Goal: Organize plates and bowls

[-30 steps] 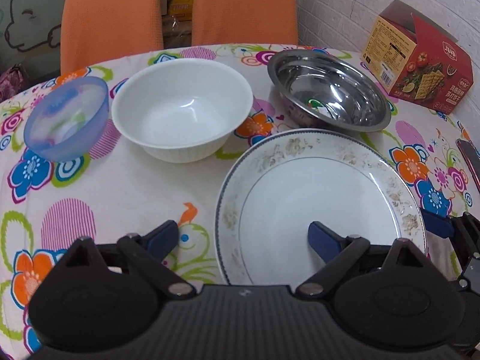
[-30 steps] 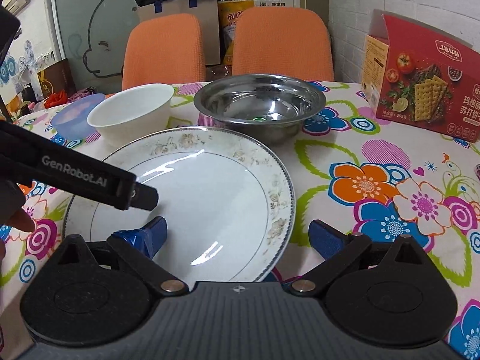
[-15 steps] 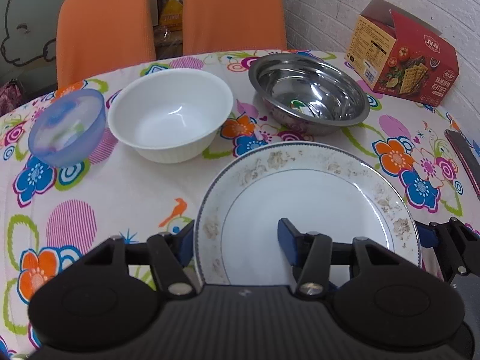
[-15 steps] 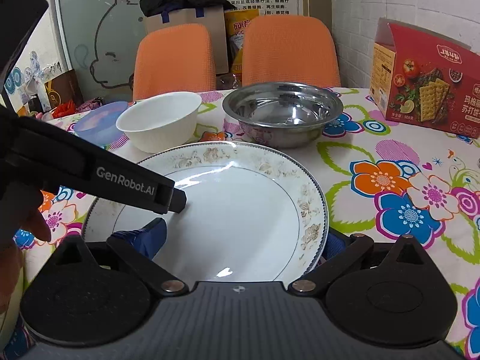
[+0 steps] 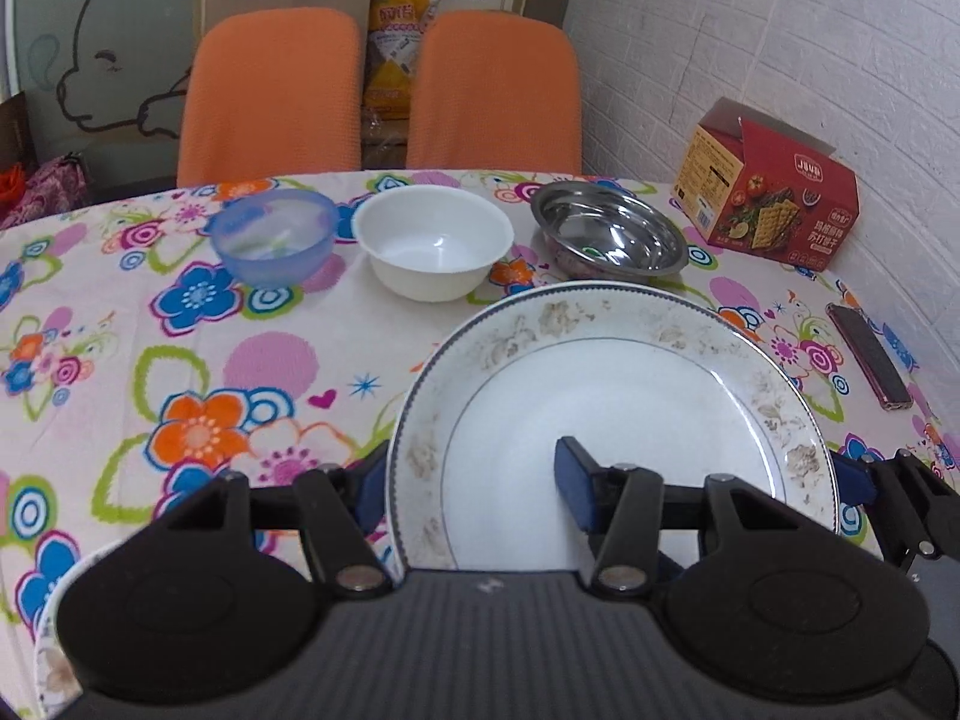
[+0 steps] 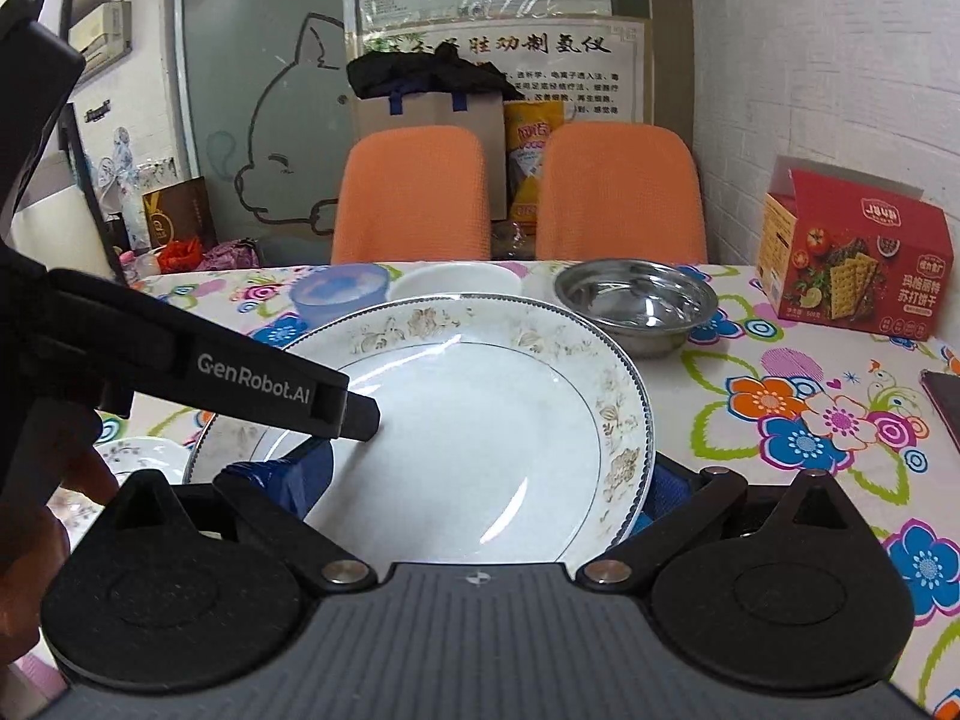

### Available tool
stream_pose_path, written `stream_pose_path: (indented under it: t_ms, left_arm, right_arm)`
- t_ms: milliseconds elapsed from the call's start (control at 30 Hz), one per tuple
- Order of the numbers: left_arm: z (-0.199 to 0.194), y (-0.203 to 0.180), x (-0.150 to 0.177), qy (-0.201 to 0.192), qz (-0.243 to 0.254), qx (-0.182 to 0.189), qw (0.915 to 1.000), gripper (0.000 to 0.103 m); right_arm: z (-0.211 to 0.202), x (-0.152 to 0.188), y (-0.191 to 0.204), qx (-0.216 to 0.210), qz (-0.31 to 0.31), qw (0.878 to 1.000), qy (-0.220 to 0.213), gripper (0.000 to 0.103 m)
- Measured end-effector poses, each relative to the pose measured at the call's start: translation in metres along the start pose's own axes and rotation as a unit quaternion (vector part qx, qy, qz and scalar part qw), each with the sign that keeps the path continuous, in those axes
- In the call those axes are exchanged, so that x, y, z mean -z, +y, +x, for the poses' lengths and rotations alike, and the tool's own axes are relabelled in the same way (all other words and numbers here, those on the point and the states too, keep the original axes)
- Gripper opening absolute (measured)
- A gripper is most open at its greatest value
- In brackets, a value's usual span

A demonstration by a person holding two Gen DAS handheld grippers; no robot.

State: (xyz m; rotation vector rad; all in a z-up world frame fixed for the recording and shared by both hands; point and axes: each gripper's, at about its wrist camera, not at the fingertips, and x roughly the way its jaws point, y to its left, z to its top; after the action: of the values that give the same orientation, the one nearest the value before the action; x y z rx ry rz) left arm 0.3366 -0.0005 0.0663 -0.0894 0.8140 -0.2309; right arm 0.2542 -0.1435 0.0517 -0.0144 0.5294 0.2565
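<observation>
I have the plate [image 5: 612,396] lifted above the tabletop's [image 5: 120,360] near edge, each hand-held gripper, left [image 5: 474,486] and right [image 6: 480,480], pinching an opposite rim. Uneven pull could tilt it and slip it free.

Dim, even indoor light; white glare streaks on the plate [image 6: 480,438]; fisheye-bent, dark corners.

My left gripper [image 5: 474,480] pinches the plate's [image 5: 630,384] near rim, one finger on top, one beneath. My right gripper [image 6: 480,492] clamps the opposite rim (same way), both level.
</observation>
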Motion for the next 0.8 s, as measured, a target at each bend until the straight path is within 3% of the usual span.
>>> stream_pose_path:
  t_ms: [233,400,567,800]
  left_arm:
    - [-0.061,0.059,0.044,-0.033,-0.027,-0.071,0.9966,0.052]
    - [-0.081,0.101,0.079,-0.028,-0.05,-0.121,0.991,0.051]
    - [-0.08,0.131,0.098,-0.014,-0.08,-0.122,0.9892,0.051]
    - [-0.072,0.141,0.11,-0.018,-0.078,-0.108,0.991,0.051]
  right_arm:
    - [-0.004,0.014,0.071,-0.073,-0.024,0.997,0.003,0.091]
    - [0.006,0.029,0.115,-0.122,-0.036,0.991,0.032,0.091]
    - [0.012,0.039,0.136,-0.132,-0.051,0.989,0.052,0.09]
    - [0.015,0.048,0.145,-0.121,-0.064,0.989,0.063,0.09]
